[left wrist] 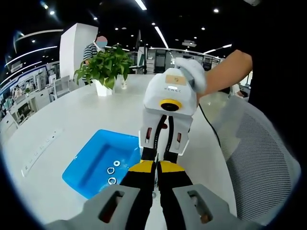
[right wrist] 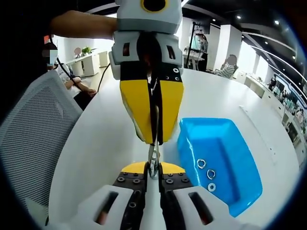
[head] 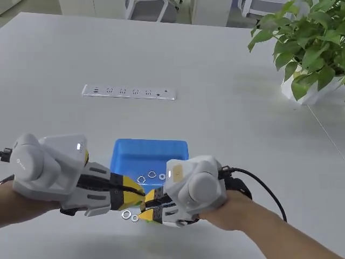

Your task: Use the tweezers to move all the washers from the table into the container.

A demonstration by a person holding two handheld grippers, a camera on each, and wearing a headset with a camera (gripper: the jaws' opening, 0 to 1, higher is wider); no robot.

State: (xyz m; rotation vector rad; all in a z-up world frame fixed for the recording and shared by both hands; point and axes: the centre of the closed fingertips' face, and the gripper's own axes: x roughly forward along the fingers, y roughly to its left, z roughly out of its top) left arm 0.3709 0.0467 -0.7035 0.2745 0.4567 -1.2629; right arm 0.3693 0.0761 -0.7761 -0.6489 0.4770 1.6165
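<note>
Washers [head: 126, 215] come first at the near edge: two lie loose on the table [head: 215, 81], side by side and just in front of the container's near wall, right under the meeting jaws. Whether more sit hidden beneath the tools I cannot tell. Above them the two tools face each other tip to tip. The right hand-held gripper [right wrist: 153, 168] is clenched on the thin metal tweezers [right wrist: 154, 160], which rise from between its yellow tips. The left hand-held gripper [left wrist: 156, 167] is pressed closed as well, and in the right gripper view the far end of the tweezers runs up between its jaws, so both appear to be gripping the same tool at once. No washer can be seen pinched in the tweezers. Just beyond, the blue container [head: 124, 148] holds three collected washers [head: 151, 174], grouped on its floor toward the near side. Farther off a white power strip [head: 129, 92] lies flat mid-table, and a potted plant [head: 307, 48] stands at the far right. My reading is that the job is a bit over halfway: three in, at least two left, and the tweezers probably need settling into a single working grip before the next pickup.
</note>
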